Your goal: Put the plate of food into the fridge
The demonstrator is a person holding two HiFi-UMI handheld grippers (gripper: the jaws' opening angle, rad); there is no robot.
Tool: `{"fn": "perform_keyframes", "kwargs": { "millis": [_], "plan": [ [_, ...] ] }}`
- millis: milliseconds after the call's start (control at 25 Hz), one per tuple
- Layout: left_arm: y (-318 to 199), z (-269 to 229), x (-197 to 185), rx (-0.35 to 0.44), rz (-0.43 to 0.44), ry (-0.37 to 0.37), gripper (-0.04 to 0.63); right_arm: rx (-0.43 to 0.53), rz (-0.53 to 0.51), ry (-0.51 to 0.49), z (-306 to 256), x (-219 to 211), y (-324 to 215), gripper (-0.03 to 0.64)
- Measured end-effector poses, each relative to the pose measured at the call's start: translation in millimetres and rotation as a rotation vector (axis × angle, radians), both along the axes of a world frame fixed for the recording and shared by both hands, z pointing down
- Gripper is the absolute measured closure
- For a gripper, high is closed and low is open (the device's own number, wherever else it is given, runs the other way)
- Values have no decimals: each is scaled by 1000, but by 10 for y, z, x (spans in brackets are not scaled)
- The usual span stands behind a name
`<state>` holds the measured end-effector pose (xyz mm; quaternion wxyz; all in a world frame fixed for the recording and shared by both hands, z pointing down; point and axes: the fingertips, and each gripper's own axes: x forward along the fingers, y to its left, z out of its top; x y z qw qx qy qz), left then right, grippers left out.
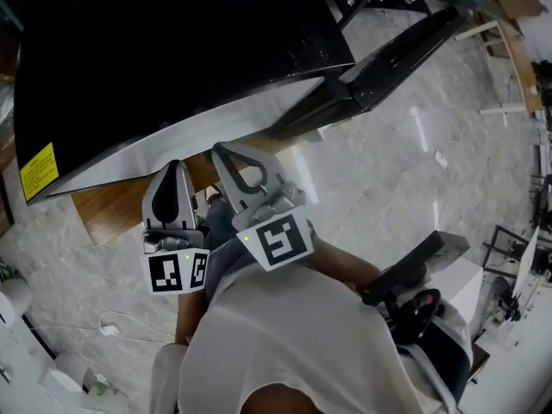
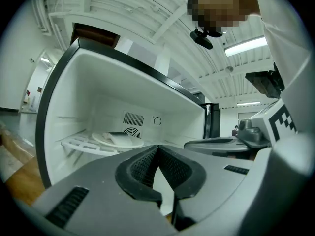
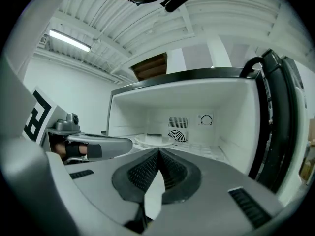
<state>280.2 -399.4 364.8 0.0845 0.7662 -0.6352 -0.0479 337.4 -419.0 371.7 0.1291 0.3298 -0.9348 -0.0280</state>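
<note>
A: The ribbed black jaws of our left gripper (image 2: 157, 147) are pressed tip to tip with nothing between them. Our right gripper (image 3: 158, 152) is the same.
B: And the plate (image 2: 136, 142)?
A: Round and white, on the slatted shelf (image 2: 81, 147) inside the fridge (image 2: 88, 97), well beyond both jaws. We cannot identify the food (image 2: 117, 138), a pale lump. In our head view the fridge's black top hides it all.

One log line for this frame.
white plate of food on white fridge shelf | black fridge door open | left gripper shut, empty | right gripper shut, empty
</note>
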Motion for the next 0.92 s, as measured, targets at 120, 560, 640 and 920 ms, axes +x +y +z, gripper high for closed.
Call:
{"fn": "perform_keyframes", "kwargs": {
  "millis": [120,560,640,920],
  "plan": [
    [55,107,92,-15,-63,-17,577,-44,25,-38,94,152,55,600],
    [415,124,456,-16,-38,-16,577,-26,107,-68,45,520,492,600],
    [544,47,425,-9,-33,-20,577,-25,120,-86,-2,481,622,600],
    [1225,-149,459,2,14,-24,577,-1,151,-143,-239,404,1299,600]
  ]
}}
